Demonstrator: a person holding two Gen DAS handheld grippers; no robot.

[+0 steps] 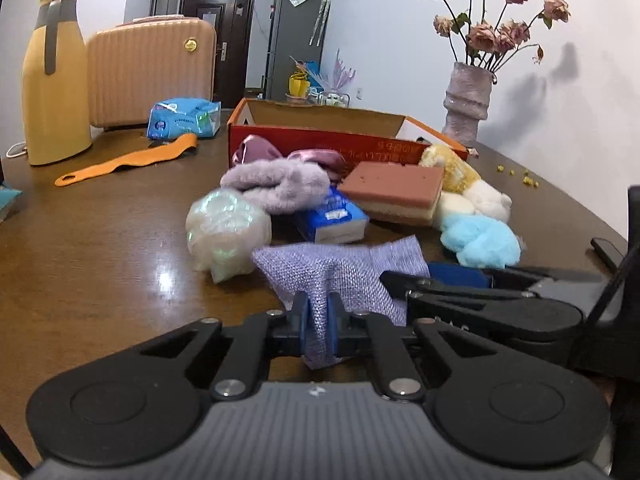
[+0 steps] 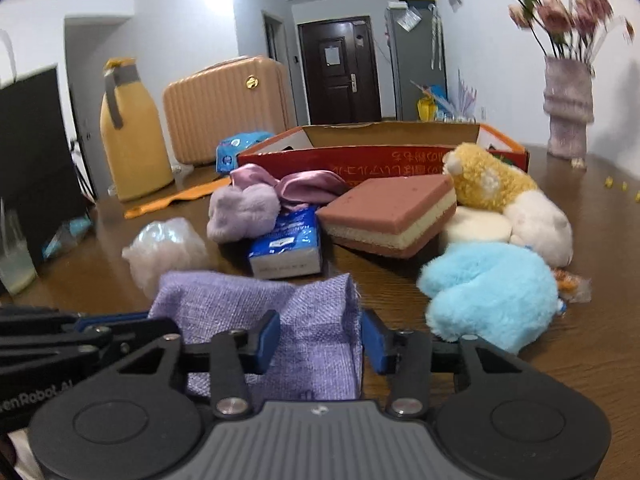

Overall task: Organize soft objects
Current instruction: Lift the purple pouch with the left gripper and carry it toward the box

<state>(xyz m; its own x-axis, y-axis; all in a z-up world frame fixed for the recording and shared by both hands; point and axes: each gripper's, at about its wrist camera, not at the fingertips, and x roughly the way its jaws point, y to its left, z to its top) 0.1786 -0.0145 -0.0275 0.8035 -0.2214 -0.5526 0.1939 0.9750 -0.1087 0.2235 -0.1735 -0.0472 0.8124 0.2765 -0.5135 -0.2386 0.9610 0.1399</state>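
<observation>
A lilac woven pouch (image 1: 340,268) lies on the brown table (image 1: 100,248) in front of a pile of soft things. My left gripper (image 1: 320,320) is shut on its near edge. My right gripper (image 2: 320,338) stands open with the pouch (image 2: 312,320) between its pads; the cloth's right edge curls up by the right pad. Behind are a pearly mesh ball (image 1: 226,232), a lilac fluffy piece (image 1: 276,186), a pink-and-cream sponge (image 1: 394,192), a blue tissue pack (image 1: 332,220), a light blue plush (image 2: 492,292) and a yellow-white plush (image 2: 488,180). The red cardboard box (image 1: 348,140) stands open behind them.
At the back left stand a yellow jug (image 1: 54,88) and a peach suitcase (image 1: 150,68), with an orange strap (image 1: 128,160) and a blue wipes pack (image 1: 184,118) in front. A vase of dried roses (image 1: 468,100) is at the back right. A black bag (image 2: 32,160) and a cup (image 2: 14,256) are at the left.
</observation>
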